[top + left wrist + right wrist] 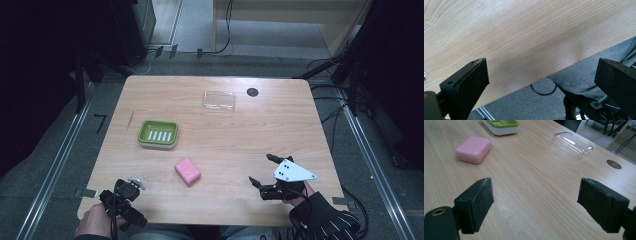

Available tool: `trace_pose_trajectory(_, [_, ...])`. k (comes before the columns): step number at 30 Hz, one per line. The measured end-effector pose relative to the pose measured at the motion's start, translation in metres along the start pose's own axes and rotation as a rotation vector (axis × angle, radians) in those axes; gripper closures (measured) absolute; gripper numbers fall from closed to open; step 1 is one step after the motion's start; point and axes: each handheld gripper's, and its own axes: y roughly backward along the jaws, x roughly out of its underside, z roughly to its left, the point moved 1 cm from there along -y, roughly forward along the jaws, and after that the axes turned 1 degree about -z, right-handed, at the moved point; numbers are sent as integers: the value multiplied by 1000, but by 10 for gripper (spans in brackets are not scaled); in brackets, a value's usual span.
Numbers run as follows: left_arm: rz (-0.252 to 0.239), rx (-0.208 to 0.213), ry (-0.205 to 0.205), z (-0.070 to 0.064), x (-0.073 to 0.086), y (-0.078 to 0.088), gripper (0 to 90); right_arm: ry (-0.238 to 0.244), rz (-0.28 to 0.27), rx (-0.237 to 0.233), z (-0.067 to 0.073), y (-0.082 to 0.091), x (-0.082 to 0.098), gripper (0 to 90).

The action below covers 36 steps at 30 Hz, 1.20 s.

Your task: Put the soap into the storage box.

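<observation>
Both tools, left tool [131, 192] and right tool [261, 171], are hovering wide open over the bench [225, 145]. Between them, the pink soap [187, 171] is lying near the green dish [158, 133]; approaching squarely across its short sides looks wisest.

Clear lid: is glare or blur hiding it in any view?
High view: lid faint and low-contrast but its outline reads; room around the table is dark. Right gripper view: lid sharp, with pale highlights along its edges; soap crisp too.
</observation>
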Motion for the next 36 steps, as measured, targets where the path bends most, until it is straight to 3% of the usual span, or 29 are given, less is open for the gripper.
trace_pose_trajectory(7, [19,12,-22,0,-3,-1,0,1,-1,0,0,0,0,138])
trace_pose_trajectory(36, [-1,6,-91,-3,-31,8,0,-2,0,0,0,-1,0,138])
